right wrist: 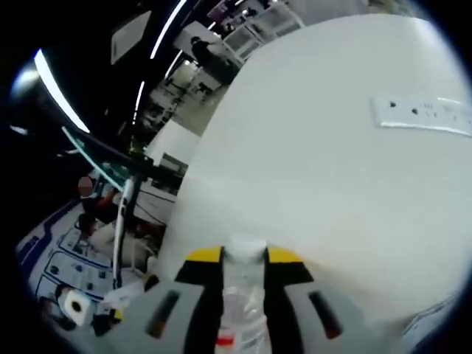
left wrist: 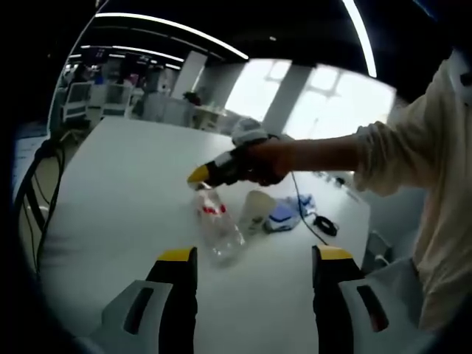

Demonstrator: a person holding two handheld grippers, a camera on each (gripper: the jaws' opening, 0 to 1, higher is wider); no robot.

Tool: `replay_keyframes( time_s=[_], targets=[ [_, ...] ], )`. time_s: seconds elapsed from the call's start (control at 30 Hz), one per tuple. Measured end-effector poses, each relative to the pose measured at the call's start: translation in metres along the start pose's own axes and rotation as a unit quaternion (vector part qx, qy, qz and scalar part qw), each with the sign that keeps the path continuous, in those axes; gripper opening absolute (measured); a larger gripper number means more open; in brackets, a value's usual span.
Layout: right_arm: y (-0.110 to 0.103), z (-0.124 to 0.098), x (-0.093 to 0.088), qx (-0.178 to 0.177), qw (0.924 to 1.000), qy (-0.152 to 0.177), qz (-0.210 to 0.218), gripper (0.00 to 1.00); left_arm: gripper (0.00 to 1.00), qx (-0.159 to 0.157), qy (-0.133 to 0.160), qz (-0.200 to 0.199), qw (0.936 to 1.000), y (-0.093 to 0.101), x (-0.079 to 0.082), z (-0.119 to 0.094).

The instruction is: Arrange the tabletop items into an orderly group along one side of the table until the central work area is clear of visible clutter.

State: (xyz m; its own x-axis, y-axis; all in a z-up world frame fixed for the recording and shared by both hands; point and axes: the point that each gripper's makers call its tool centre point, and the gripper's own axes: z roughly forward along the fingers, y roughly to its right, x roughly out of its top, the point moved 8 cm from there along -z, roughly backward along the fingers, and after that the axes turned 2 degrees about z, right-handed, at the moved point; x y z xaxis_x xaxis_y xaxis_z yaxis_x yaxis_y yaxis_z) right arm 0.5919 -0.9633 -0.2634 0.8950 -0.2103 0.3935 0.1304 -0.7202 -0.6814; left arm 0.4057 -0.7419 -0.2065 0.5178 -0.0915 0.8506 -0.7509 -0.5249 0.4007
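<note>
Right gripper view, jaws clamping clear plastic bottle (right wrist: 243, 295), white cap, red label

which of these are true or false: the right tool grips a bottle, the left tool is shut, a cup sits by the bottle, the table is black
1. The right tool grips a clear bottle. True.
2. The left tool is shut. False: its jaws stand wide apart, holding nothing.
3. A cup sits beside the bottle. True.
4. The table is black. False: it is white.
</note>
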Motion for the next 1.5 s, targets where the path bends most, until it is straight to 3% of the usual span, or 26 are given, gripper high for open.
replay_keyframes(
  time_s=[0.53,0.93,1.23,1.37,1.5],
  targets=[
    [-0.016,-0.028,-0.011,0.03,0.9984,0.023,-0.044,0.15,0.59,-0.02,0.01,0.015,0.9996,-0.011,0.017,0.025],
    [-0.024,-0.043,-0.02,0.037,0.9962,0.034,-0.072,0.14,0.6,-0.05,0.011,0.016,0.9986,-0.038,0.034,0.083],
    [-0.03,-0.048,-0.023,0.037,0.9942,0.038,-0.094,0.14,0.62,-0.087,-0.021,-0.003,0.996,-0.054,0.024,0.131],
    [-0.033,-0.05,-0.026,0.039,0.9932,0.04,-0.102,0.14,0.61,-0.114,-0.023,-0.029,0.9927,-0.056,0.018,0.143],
    [-0.036,-0.051,-0.03,0.039,0.9921,0.038,-0.113,0.14,0.62,-0.133,-0.036,-0.027,0.9902,-0.055,0.011,0.15]
  ],
)
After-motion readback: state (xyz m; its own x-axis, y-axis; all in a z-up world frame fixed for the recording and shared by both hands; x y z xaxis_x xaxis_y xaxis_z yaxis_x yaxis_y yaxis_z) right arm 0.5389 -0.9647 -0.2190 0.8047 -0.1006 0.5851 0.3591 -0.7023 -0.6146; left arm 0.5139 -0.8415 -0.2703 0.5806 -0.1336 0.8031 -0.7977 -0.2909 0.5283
